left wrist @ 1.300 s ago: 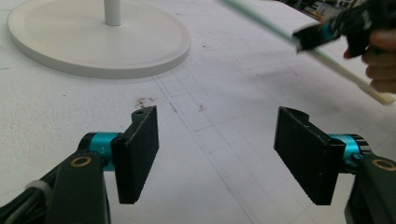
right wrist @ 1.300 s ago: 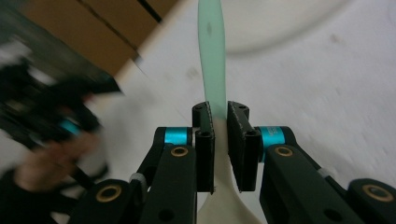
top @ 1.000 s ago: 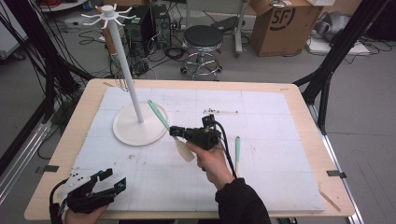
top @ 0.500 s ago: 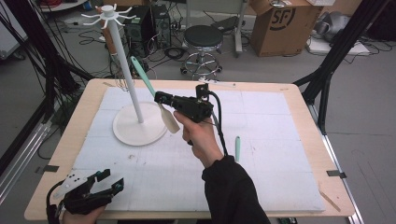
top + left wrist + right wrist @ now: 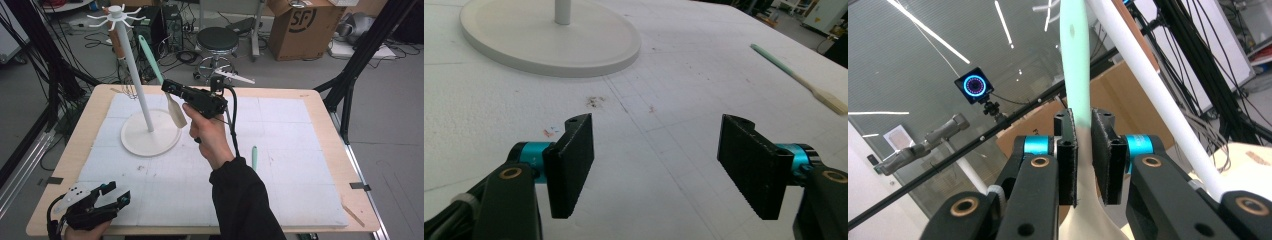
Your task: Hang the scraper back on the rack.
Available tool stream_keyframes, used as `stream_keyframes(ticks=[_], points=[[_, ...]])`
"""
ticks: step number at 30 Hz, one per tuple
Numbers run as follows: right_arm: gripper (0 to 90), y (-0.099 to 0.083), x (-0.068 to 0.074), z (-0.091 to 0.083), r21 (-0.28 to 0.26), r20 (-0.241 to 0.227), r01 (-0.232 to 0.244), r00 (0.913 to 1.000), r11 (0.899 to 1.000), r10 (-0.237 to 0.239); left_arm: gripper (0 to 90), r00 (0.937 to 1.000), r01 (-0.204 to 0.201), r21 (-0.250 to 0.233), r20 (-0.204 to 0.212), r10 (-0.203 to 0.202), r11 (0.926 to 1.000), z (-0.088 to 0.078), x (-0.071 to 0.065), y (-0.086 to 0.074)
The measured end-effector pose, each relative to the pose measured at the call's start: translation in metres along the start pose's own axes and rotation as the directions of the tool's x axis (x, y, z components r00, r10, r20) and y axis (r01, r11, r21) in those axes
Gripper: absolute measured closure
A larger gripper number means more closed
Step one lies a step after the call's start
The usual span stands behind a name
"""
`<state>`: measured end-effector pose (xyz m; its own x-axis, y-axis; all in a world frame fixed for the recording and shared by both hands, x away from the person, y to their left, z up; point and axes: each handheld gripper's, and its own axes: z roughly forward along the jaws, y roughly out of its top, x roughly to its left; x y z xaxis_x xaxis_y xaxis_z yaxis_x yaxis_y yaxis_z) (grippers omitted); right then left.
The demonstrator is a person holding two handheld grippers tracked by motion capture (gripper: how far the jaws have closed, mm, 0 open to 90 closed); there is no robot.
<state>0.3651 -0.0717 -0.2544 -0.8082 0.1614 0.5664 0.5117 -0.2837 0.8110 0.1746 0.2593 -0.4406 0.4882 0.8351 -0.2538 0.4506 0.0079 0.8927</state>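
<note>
room: workshop floor past the worktop (image 5: pixel 345 165), with a black stool (image 5: pixel 217 39), a cardboard box (image 5: pixel 300 25), cables and black frame legs.
worktop: pale wooden top, covered almost to its edges by a white mat (image 5: pixel 295 150) with a faint grid.
stand: white stand (image 5: pixel 131 70) on the left far part of the mat, round flat base, thin upright pole, short pegs around its top; its base also fills the far left of the left gripper view (image 5: pixel 549 40).
right gripper: right gripper (image 5: pixel 170 88) raised above the mat just right of the pole, pointing left; its jaws are closed tight on the spatula.
held spatula: spatula (image 5: pixel 172 111) clamped at the joint of blade and handle; mint handle slants up and left toward the pole, cream blade hangs down over the edge of the base. in the right gripper view the handle (image 5: pixel 1075 65) rises between the pads, with the pole just right of it.
second spatula: second spatula (image 5: pixel 254 158) lies flat on the mat, right of the raised forearm, well apart from the stand; in the left gripper view it lies at the far right (image 5: pixel 794 75).
left gripper: left gripper (image 5: pixel 117 192) at the near left corner, low over the mat; jaws stand apart with nothing between them (image 5: pixel 654 170).
person: dark sleeve (image 5: pixel 240 200) comes in from the near edge, hand wrapped around the right gripper's body.
</note>
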Motion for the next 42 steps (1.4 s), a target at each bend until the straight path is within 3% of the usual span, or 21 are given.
stream_keyframes(ticks=[17,31,42], points=[[81.5,0.014,0.011,0.014,-0.006,-0.004,0.026,0.9996,1.000,-0.026,31.3,1.0000,0.000,-0.004,0.002,0.000,1.0000,-0.001,0.000,0.000],[81.5,0.017,0.009,0.020,0.011,0.052,0.054,0.9971,0.998,-0.055,31.4,1.0000,0.006,-0.006,0.002,-0.006,1.0000,-0.002,0.000,0.000],[81.4,0.019,0.008,0.035,0.038,0.082,0.055,0.9949,0.998,-0.058,31.4,1.0000,0.004,-0.008,0.004,-0.004,1.0000,-0.003,0.001,0.000]])
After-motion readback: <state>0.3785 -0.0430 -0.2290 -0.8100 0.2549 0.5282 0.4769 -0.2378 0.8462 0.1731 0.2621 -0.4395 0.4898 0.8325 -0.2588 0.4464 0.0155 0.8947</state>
